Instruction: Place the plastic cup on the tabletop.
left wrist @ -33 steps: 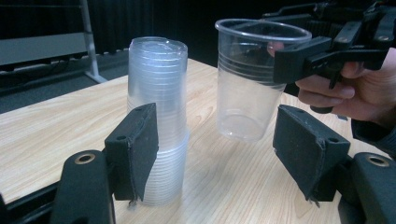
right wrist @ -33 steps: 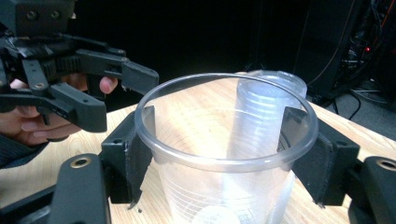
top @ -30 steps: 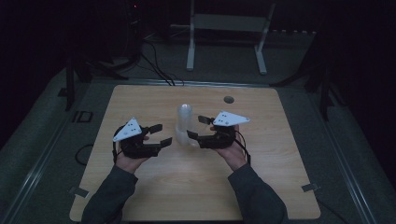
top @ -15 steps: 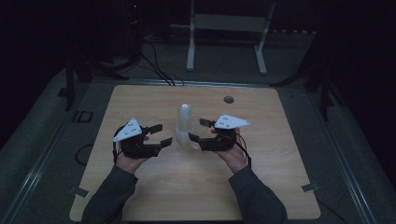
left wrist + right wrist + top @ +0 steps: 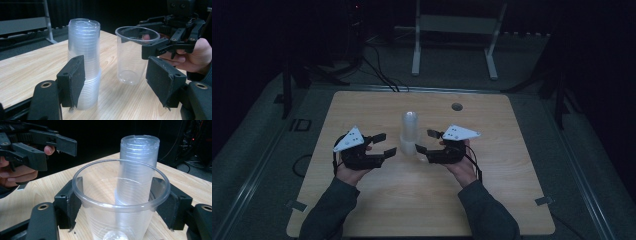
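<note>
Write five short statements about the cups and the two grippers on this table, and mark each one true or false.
1. The right gripper is shut on a single clear cup. True.
2. The cup stack stands mouth up. False: its mouths face down.
3. The left gripper holds the stack. False: its jaws are open, with nothing gripped.
4. The single cup stands upright on the table. True.
5. The stack lies on its side. False: it stands upright.
</note>
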A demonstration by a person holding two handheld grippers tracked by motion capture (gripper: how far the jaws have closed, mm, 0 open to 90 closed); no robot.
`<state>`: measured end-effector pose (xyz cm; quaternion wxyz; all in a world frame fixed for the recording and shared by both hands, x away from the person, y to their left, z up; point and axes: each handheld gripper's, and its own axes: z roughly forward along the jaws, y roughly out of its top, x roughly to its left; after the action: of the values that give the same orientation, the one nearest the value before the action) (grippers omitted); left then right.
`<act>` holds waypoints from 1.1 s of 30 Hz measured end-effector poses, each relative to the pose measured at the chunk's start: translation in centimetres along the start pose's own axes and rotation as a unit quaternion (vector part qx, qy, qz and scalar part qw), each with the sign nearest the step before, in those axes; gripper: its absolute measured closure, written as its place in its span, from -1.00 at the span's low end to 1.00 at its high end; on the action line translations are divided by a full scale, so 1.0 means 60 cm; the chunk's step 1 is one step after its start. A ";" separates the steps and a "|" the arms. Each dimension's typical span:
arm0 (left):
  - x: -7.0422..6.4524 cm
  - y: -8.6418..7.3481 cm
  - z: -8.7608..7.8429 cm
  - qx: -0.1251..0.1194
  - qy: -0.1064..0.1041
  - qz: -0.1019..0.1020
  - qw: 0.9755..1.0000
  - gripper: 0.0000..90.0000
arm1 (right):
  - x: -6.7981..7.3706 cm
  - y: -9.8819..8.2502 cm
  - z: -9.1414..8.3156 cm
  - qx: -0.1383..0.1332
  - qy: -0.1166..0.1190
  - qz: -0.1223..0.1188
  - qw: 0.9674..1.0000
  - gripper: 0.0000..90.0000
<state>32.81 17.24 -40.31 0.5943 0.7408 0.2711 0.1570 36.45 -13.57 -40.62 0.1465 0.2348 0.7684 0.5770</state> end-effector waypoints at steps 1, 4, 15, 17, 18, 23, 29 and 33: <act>0.000 0.000 0.000 0.000 0.000 0.000 1.000 -0.30 | -0.001 -0.002 -0.001 0.001 -0.001 0.002 1.000 -0.39; 0.000 0.000 0.000 0.000 0.000 0.000 1.000 -0.30 | -0.003 -0.007 -0.002 0.002 -0.002 0.003 1.000 -0.39; -0.001 0.000 0.001 0.000 0.000 0.000 1.000 -0.30 | -0.005 -0.021 0.000 0.005 -0.002 0.012 1.000 -0.39; -0.001 -0.001 0.001 0.000 -0.001 0.000 1.000 -0.29 | -0.006 -0.023 0.001 0.004 -0.001 0.014 1.000 -0.39; -0.001 -0.001 0.001 0.001 0.000 0.001 1.000 -0.29 | -0.006 -0.025 0.001 0.004 0.000 0.014 1.000 -0.39; -0.001 -0.001 0.002 0.001 0.001 0.002 1.000 -0.29 | -0.006 -0.029 0.002 0.002 -0.001 0.017 1.000 -0.39; 0.000 -0.001 0.002 0.001 0.001 0.003 1.000 -0.29 | -0.009 -0.034 0.001 0.003 -0.002 0.018 1.000 -0.39; -0.001 -0.001 0.002 0.003 0.001 0.004 1.000 -0.29 | -0.009 -0.039 0.001 0.005 -0.004 0.019 1.000 -0.39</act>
<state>32.83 17.12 -40.41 0.5913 0.7432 0.2693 0.1595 36.50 -14.35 -42.90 0.1368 0.2525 0.7662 0.5749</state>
